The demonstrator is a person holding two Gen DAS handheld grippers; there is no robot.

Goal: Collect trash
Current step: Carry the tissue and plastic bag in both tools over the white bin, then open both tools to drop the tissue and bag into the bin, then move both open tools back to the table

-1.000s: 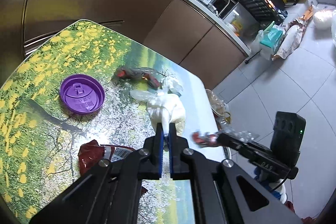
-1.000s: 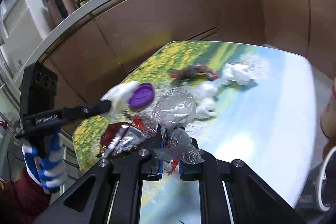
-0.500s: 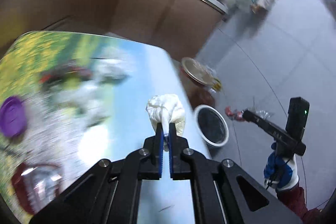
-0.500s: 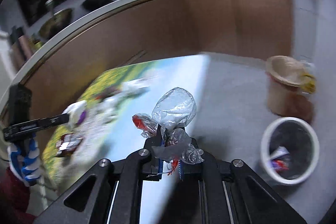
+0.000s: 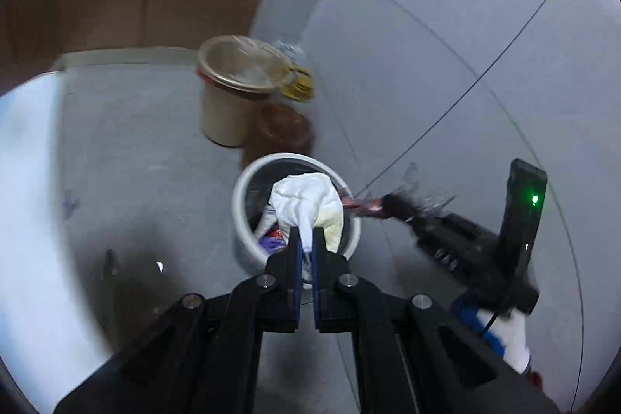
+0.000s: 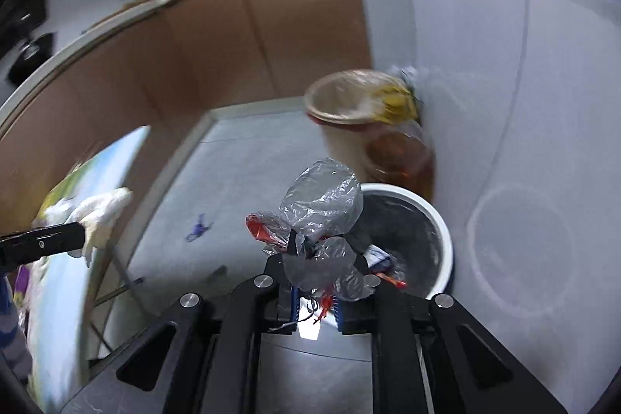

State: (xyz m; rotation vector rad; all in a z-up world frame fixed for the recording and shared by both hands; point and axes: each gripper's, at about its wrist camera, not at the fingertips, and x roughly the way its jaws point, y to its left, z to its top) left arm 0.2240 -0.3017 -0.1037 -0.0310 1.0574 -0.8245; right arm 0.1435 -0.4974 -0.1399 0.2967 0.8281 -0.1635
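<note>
My left gripper (image 5: 306,239) is shut on a crumpled white tissue wad (image 5: 306,204) and holds it right above a white round trash bin (image 5: 242,193) on the floor. The bin holds some wrappers. My right gripper (image 6: 315,258) is shut on crumpled clear plastic with a red wrapper (image 6: 320,204), just left of the same bin (image 6: 442,239). The right gripper also shows in the left wrist view (image 5: 392,206), at the bin's right rim. The left gripper and its tissue (image 6: 101,216) show at the left of the right wrist view.
A tan bucket (image 5: 229,96) with a brown jar (image 5: 281,130) beside it stands just beyond the bin. Brown cabinets (image 6: 233,45) run behind. The table's edge (image 6: 58,278) with its landscape print is at the left. The floor is grey tile.
Both grippers swung away from the table with their trash and now sit over and beside the floor bin. Both stayed shut on their loads.
</note>
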